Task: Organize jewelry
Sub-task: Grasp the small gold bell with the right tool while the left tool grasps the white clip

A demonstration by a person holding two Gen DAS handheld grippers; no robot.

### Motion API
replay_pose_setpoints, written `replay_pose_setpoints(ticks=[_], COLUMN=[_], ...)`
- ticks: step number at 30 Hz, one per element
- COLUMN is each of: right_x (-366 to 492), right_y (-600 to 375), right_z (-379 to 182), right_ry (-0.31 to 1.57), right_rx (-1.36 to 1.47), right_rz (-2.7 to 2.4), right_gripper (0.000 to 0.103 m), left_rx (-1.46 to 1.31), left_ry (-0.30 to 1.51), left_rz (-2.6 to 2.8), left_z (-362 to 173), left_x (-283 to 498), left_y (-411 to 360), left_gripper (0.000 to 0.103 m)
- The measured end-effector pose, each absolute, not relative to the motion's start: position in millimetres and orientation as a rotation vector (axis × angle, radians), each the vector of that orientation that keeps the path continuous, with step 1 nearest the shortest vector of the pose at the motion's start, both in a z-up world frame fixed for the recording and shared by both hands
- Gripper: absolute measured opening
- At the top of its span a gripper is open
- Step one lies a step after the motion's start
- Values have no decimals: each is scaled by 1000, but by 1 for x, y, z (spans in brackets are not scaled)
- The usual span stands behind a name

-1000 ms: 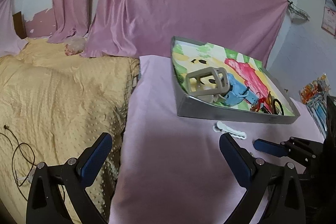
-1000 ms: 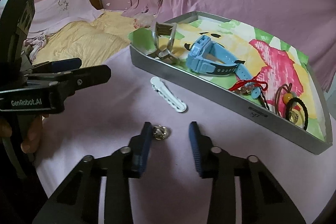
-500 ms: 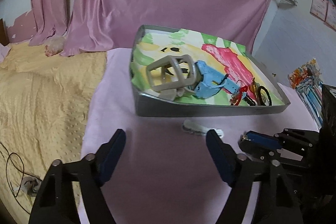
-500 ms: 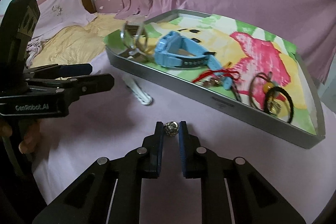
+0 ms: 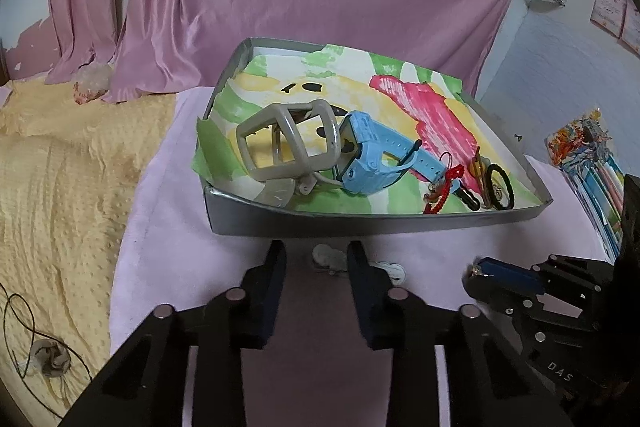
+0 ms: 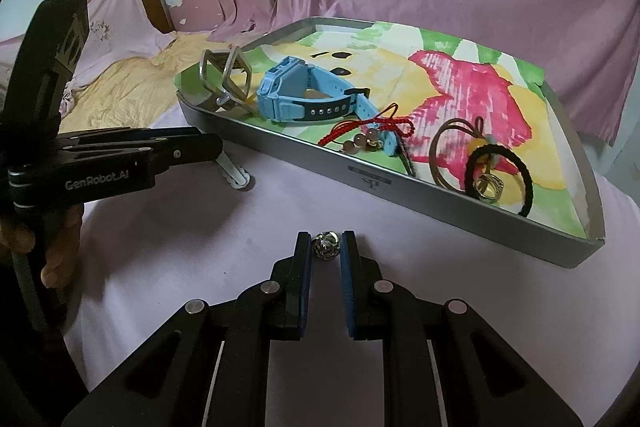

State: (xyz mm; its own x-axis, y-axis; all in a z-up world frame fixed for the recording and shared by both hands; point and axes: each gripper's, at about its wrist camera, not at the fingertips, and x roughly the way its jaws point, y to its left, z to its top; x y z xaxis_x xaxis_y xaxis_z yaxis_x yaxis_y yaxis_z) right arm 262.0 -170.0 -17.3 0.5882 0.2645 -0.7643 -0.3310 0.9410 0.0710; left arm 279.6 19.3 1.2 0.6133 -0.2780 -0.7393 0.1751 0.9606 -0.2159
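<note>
The tray [image 6: 472,217] has matt grey walls like sheet metal and a painted paper lining [image 6: 460,83]; the blue watch [image 6: 308,97] looks smooth plastic. The tabletop cloth [image 6: 200,247] is soft, matt pink; the small charm [image 6: 326,245] glints like polished metal.

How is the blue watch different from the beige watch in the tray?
The blue watch has a solid, chunky case, while the beige watch looks like an open, see-through frame. The blue watch has a strap with a row of holes; the beige watch shows no such strap. The blue watch sits nearer the tray's middle; the beige watch is at its corner. Both lie inside the grey tray, right beside each other.
</note>
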Motion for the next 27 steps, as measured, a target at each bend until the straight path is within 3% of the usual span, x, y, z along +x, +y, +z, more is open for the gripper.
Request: replay_pose_setpoints(ticks=[8,27], right_x=[262,250], right_y=[-174,-177], right_z=[-18,-17], right_ry=[877,869], right_rx=[-65,-79], right_rz=[353,337], right_gripper=[13,13], left_rx=[-116,-42], left_ry=[857,742], left_rz=[-256,-349], left_z=[4,19], left_x=[278,222], left_y=[17,3], left_gripper=[10,3])
